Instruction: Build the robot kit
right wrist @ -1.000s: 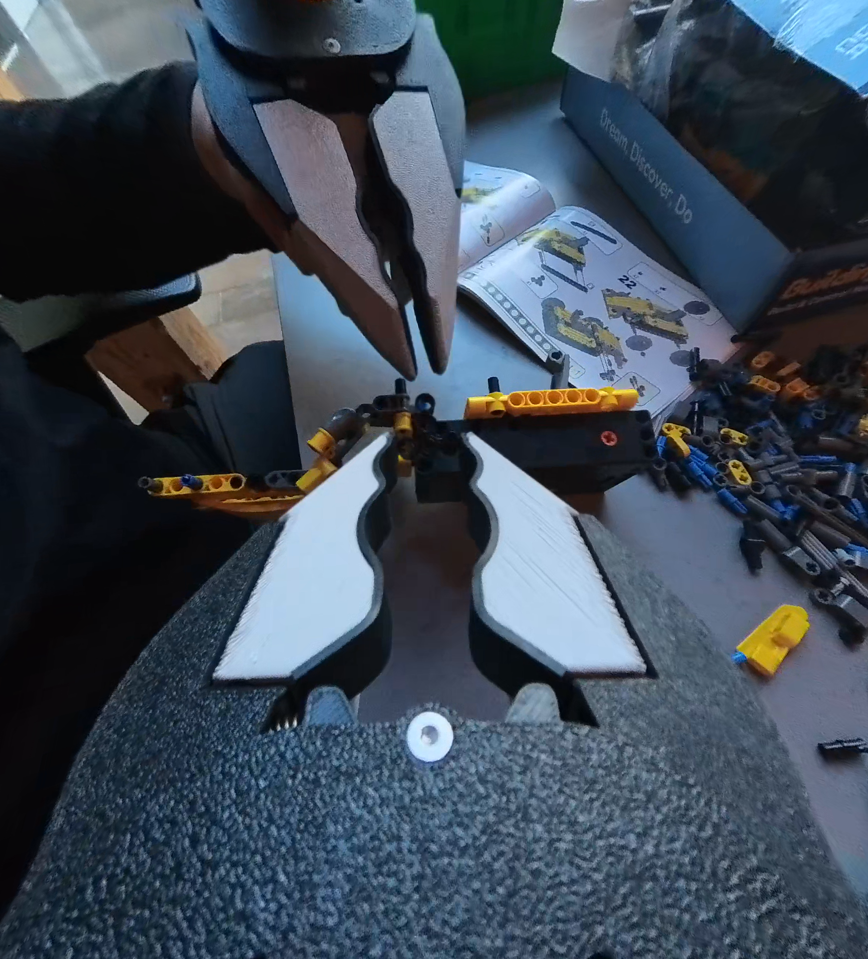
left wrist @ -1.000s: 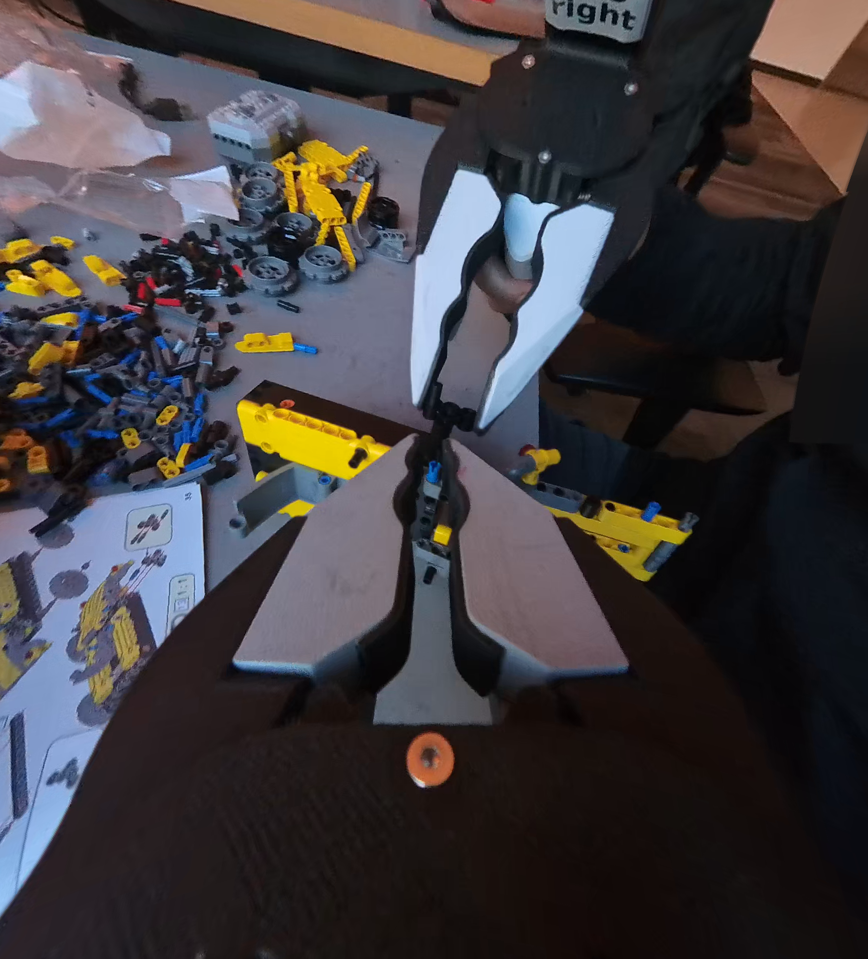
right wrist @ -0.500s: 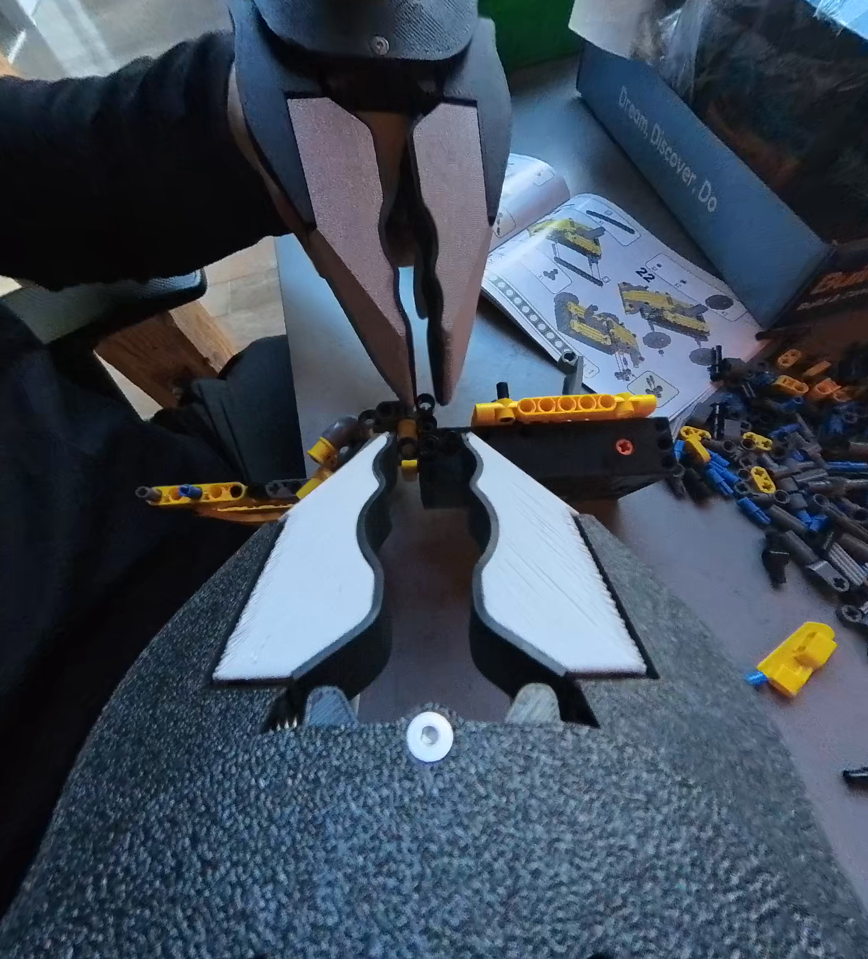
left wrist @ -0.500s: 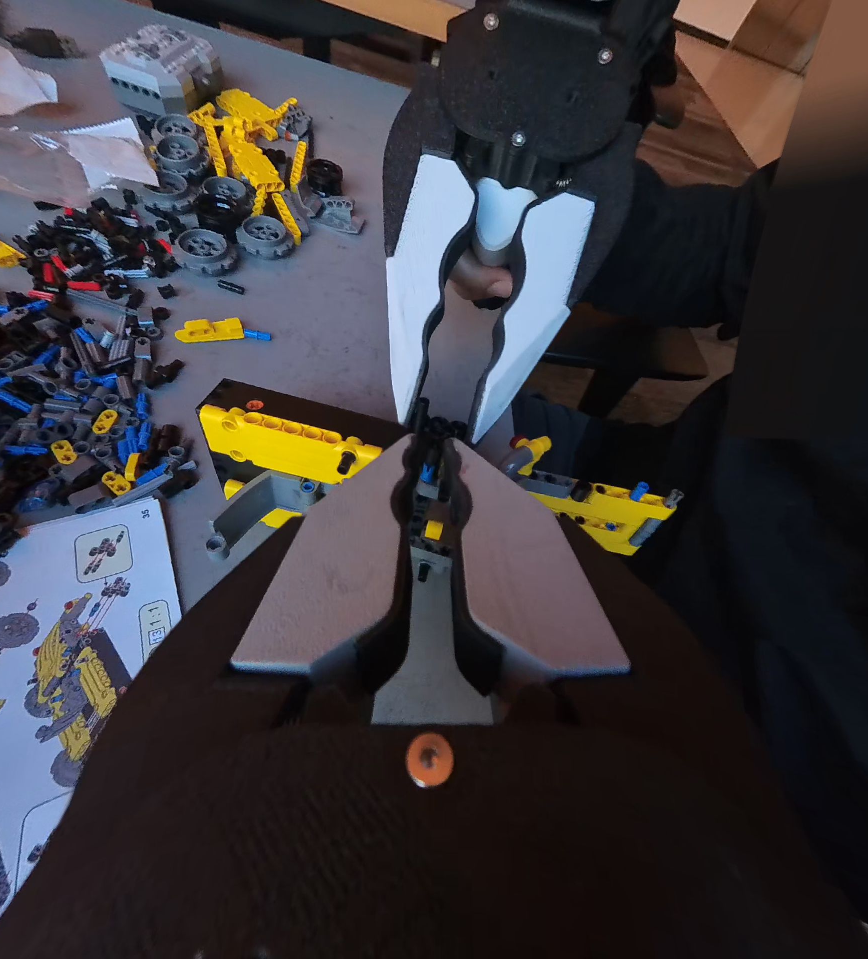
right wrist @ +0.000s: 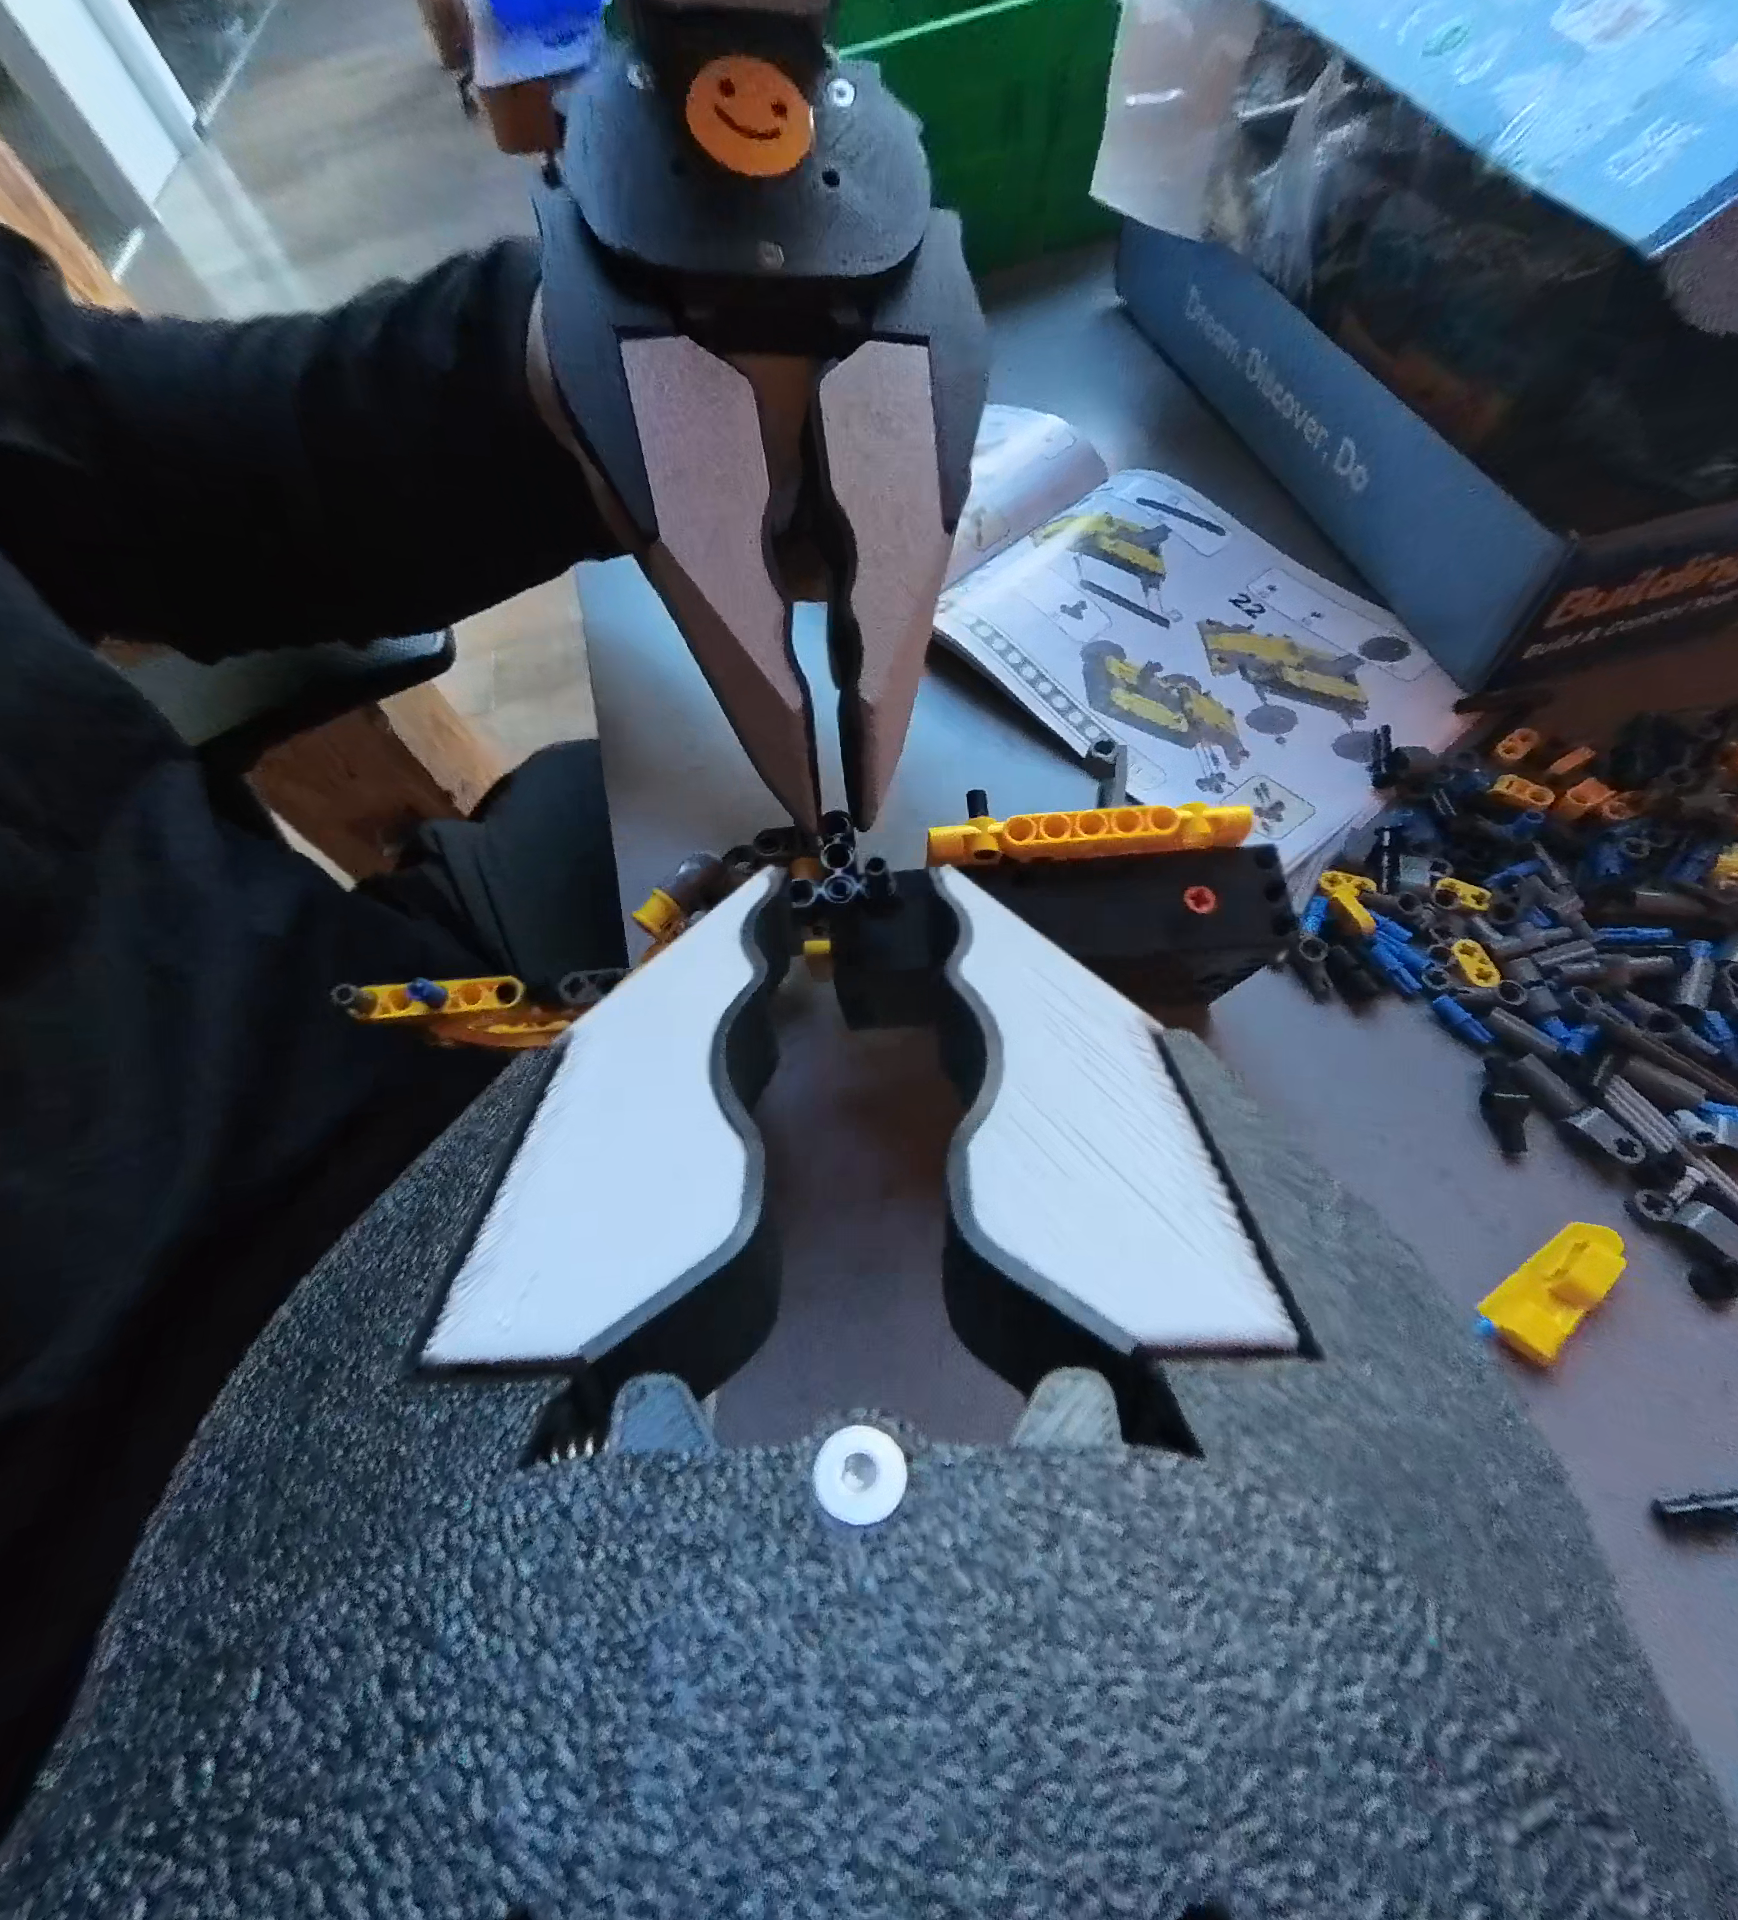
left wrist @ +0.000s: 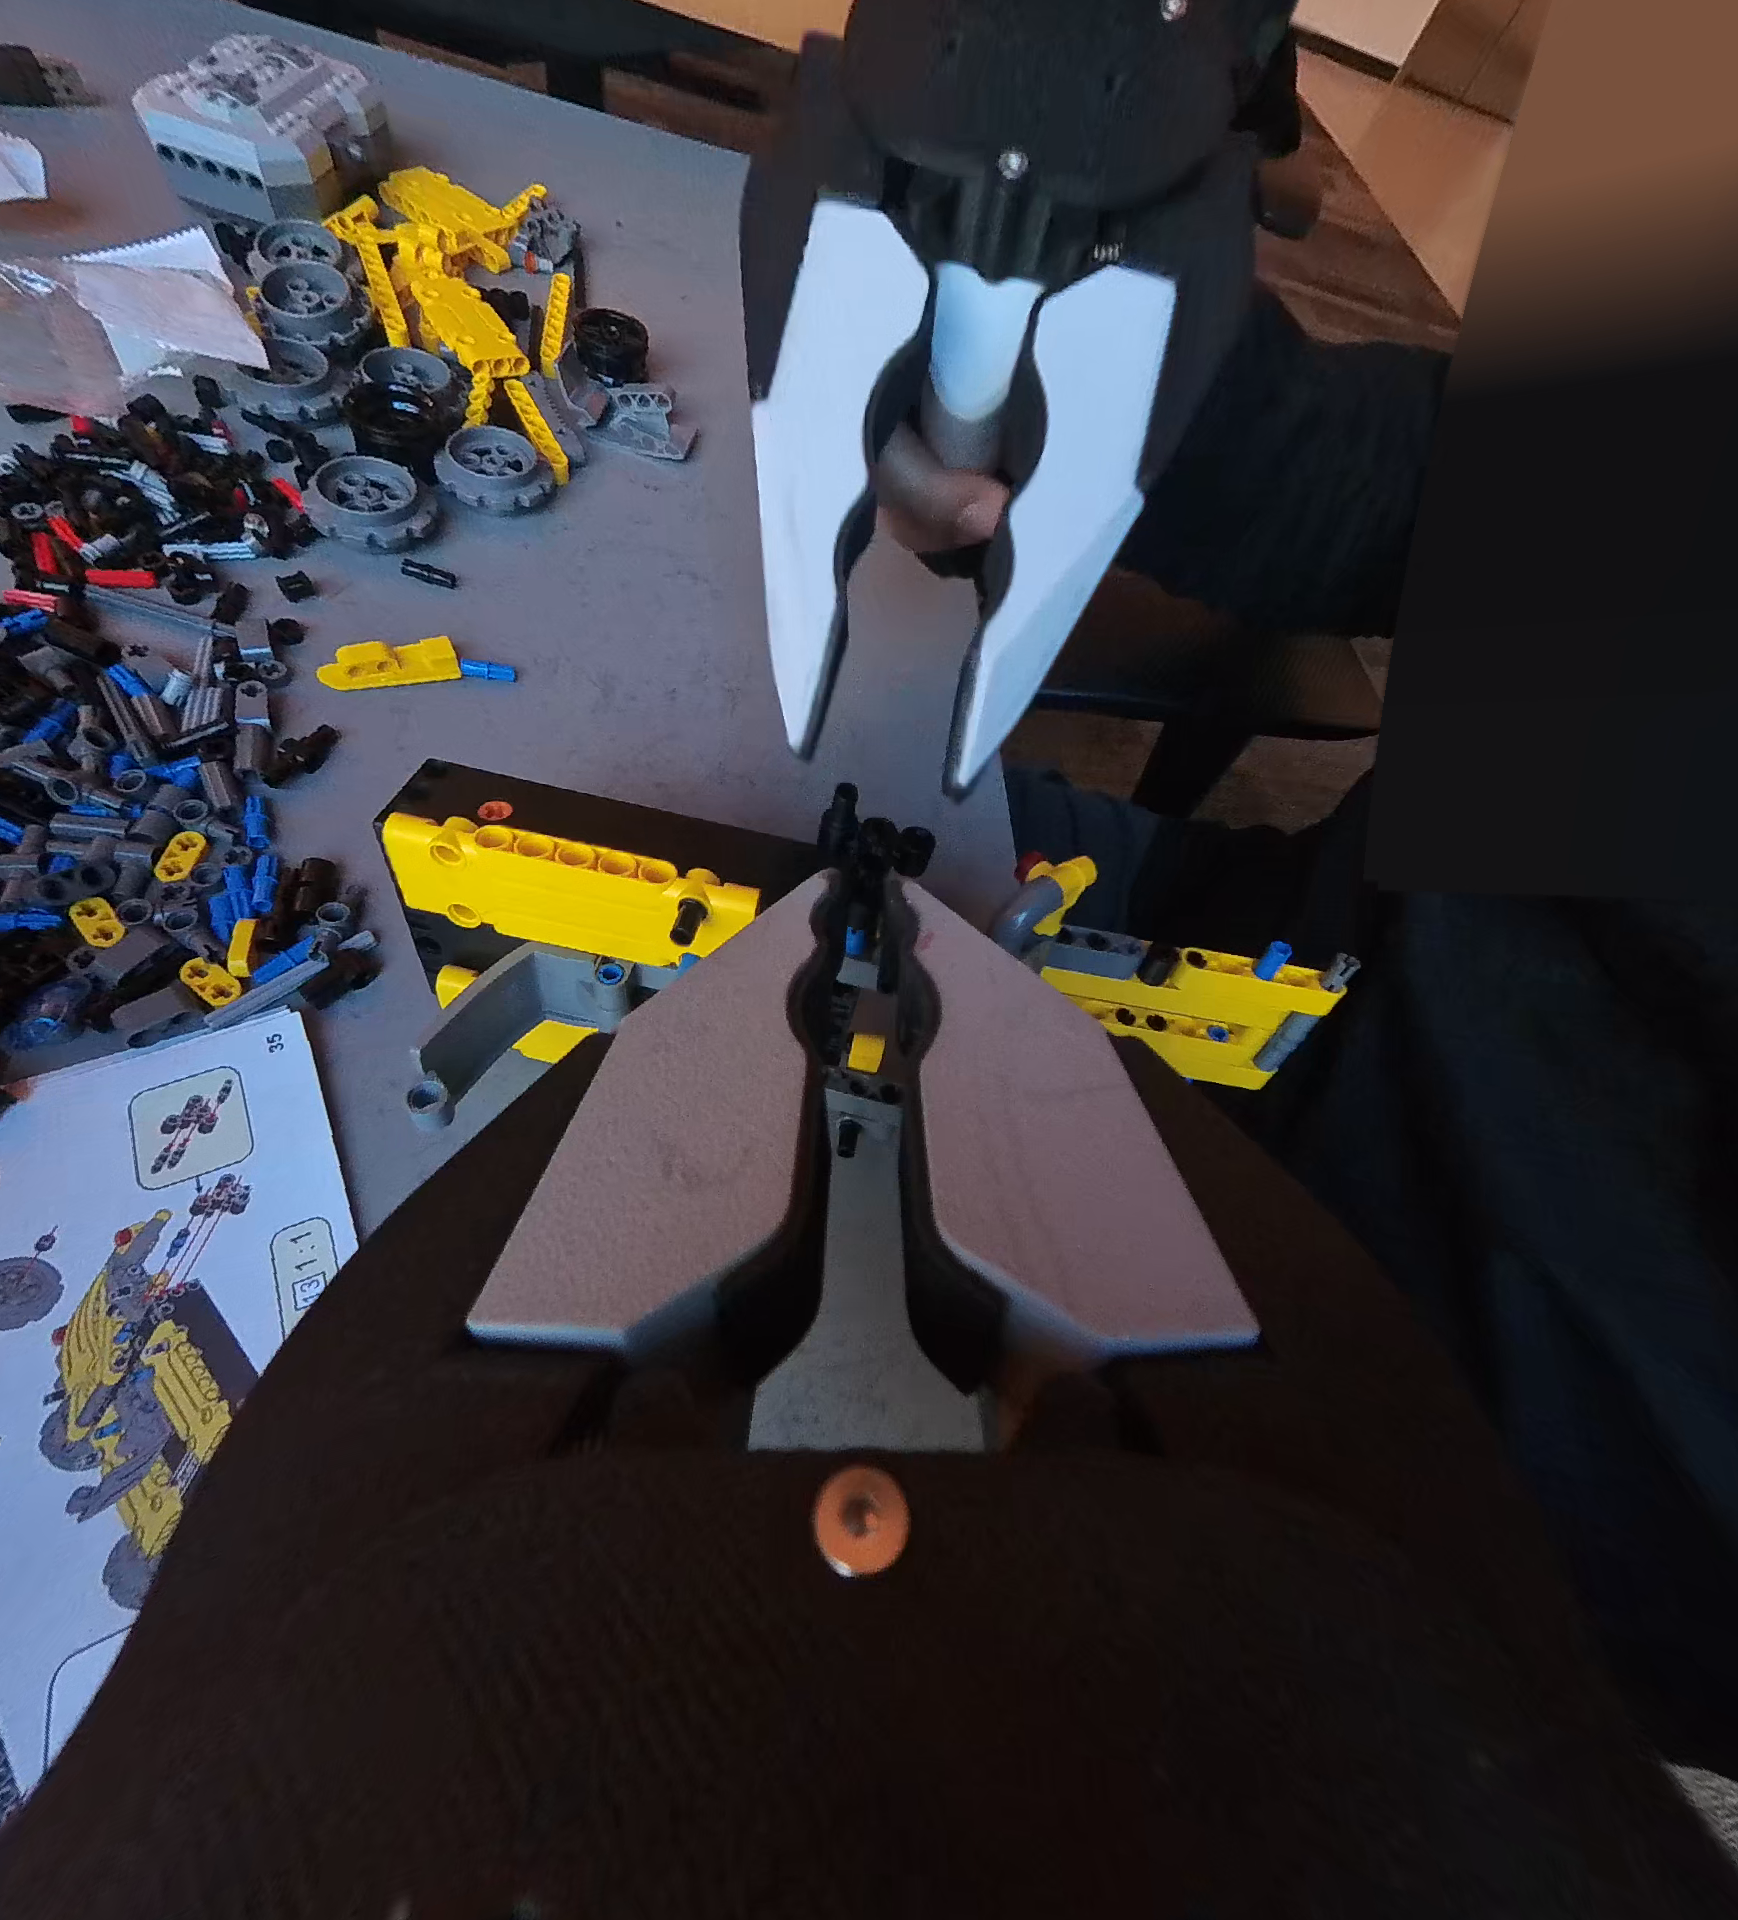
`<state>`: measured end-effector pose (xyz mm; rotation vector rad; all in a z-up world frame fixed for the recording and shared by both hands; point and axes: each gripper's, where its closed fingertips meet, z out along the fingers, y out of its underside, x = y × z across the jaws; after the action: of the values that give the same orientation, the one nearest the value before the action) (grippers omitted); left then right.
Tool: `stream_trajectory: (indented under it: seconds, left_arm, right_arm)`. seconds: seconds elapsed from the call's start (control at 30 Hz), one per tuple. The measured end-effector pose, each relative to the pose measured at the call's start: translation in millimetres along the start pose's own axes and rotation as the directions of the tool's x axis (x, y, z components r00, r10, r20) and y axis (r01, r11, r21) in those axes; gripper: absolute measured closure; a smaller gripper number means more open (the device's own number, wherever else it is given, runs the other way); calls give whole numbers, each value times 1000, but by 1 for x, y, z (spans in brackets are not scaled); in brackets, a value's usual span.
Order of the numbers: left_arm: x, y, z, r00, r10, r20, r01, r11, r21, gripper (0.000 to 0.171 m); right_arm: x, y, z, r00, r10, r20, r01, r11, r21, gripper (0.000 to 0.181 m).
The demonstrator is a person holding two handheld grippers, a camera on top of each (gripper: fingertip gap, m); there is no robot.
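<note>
The left gripper [left wrist: 867,904] is pressed together on a half-built model [left wrist: 860,997], a narrow column of black, grey, blue and yellow parts pinched between its brown fingers. A black connector cluster [left wrist: 875,836] is seen standing just past its fingertips, at the top of that column. The right gripper [right wrist: 854,883] is spread, its white fingers [right wrist: 636,1122] apart on either side of the cluster without touching it. In the left wrist view its tips [left wrist: 880,758] are held just beyond the cluster, a small gap between them.

A second ago the cluster was enclosed between the right gripper's tips; half a second ago contact was still made; now the tips have been drawn back and clear space is left. The left grip has been kept unchanged.

To the left of the left gripper a yellow beam on a black block [left wrist: 553,883] is seen, with loose parts [left wrist: 96,831] and an instruction booklet [left wrist: 117,1247] farther out on the grey table [left wrist: 636,623]. The lower part of the model is hidden behind the brown fingers [left wrist: 678,1143]. A yellow frame [left wrist: 1197,997] is partly cut off by them on the right.
</note>
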<state>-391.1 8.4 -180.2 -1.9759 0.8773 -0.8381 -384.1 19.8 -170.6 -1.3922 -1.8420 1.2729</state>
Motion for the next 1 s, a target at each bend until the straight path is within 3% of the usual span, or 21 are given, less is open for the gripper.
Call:
stream_trajectory:
  seconds: [0.13, 0.27, 0.57, 1.0]
  left_arm:
    - [1, -1, 0, 1000, 4, 2, -4, 1000, -7, 169]
    - [0, -2, 1, 1000, 5, 4, -5, 1000, -5, 169]
    - [0, 1, 0, 1000, -17, 4, 17, 1000, 18, 169]
    - [0, -2, 1, 999, -38, -17, 39, 998, 53, 168]
  right_arm:
    - [2, -6, -4, 999, -19, -32, 20, 1000, 15, 176]
    - [9, 12, 10, 993, -61, -98, 52, 994, -93, 169]
    - [5, -2, 6, 991, -108, -84, 100, 991, -90, 170]
    - [6, 10, 11, 990, -116, -85, 103, 984, -144, 176]
